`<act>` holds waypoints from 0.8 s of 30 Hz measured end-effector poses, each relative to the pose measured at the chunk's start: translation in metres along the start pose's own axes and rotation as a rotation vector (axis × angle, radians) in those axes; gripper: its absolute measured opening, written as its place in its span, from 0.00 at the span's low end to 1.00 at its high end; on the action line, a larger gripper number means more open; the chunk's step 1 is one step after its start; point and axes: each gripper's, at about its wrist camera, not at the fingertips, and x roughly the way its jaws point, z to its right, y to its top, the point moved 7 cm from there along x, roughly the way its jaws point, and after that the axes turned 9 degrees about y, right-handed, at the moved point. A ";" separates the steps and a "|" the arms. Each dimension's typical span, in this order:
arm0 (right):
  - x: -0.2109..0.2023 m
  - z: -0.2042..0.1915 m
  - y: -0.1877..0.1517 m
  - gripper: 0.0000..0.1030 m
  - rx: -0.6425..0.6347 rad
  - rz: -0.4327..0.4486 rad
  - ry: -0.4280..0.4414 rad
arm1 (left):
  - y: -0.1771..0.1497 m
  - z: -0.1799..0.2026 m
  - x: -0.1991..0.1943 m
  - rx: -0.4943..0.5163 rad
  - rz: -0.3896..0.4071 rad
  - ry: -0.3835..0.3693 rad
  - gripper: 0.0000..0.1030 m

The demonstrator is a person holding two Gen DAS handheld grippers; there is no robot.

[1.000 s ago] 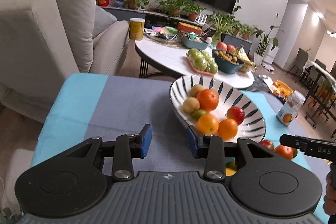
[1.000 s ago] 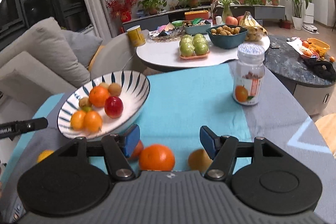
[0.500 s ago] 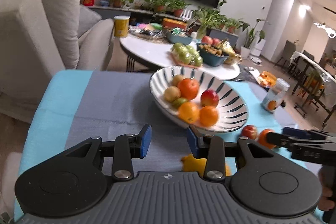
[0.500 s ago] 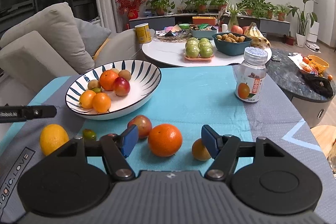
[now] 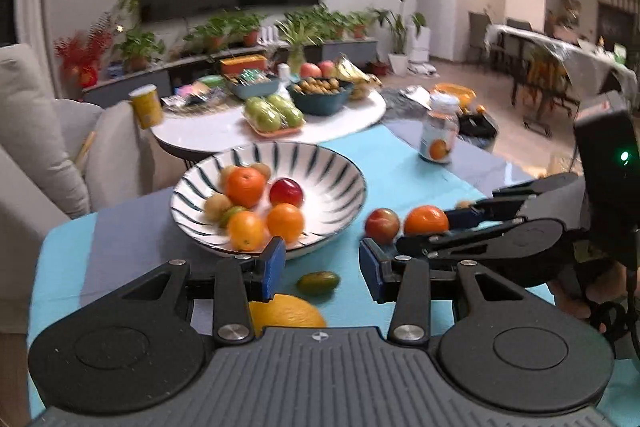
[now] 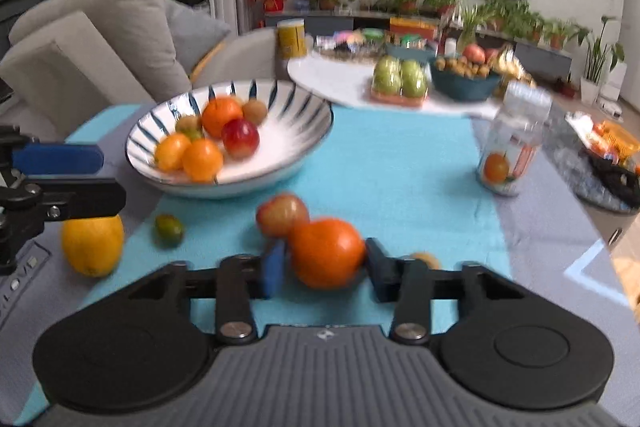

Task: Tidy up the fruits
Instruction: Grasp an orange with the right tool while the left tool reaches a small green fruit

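A striped bowl [image 5: 340, 171] [image 6: 304, 107] holds several oranges, an apple and small brown fruits. On the cloth lie a large orange [image 6: 326, 253] [image 5: 426, 220], a red apple [image 6: 282, 213] [image 5: 382, 223], a small green fruit [image 5: 318, 282] [image 6: 169, 229], a yellow lemon [image 5: 286, 311] [image 6: 92, 245] and a small brown fruit [image 6: 424, 261]. My right gripper [image 6: 325, 269] has its pads on both sides of the large orange. My left gripper [image 5: 322, 263] is open and empty above the lemon and the green fruit.
A clear jar with an orange label [image 6: 514, 143] [image 5: 440, 131] stands at the right on the blue-and-grey cloth [image 6: 400, 155]. A round white table [image 5: 224, 131] with more fruit stands behind. A sofa [image 6: 100, 39] is at the left.
My right gripper has moved forward and closed its jaws around the large orange. My left gripper has swung right, so the lemon and the green fruit now lie just ahead of it.
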 end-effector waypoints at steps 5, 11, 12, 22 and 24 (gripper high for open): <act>-0.009 0.003 0.001 0.83 0.033 0.015 0.008 | -0.005 0.002 0.020 0.017 -0.084 0.018 0.37; -0.016 0.002 0.006 0.83 0.044 0.039 0.020 | -0.008 -0.006 0.039 -0.012 -0.184 0.099 0.37; -0.017 0.002 0.006 0.83 0.045 0.042 0.024 | -0.008 -0.006 0.040 -0.021 -0.190 0.098 0.38; -0.021 0.000 0.010 0.83 0.056 0.060 0.045 | -0.009 0.011 0.060 0.065 -0.255 0.150 0.38; -0.022 0.001 0.010 0.83 0.062 0.066 0.046 | -0.008 0.010 0.062 0.047 -0.251 0.137 0.26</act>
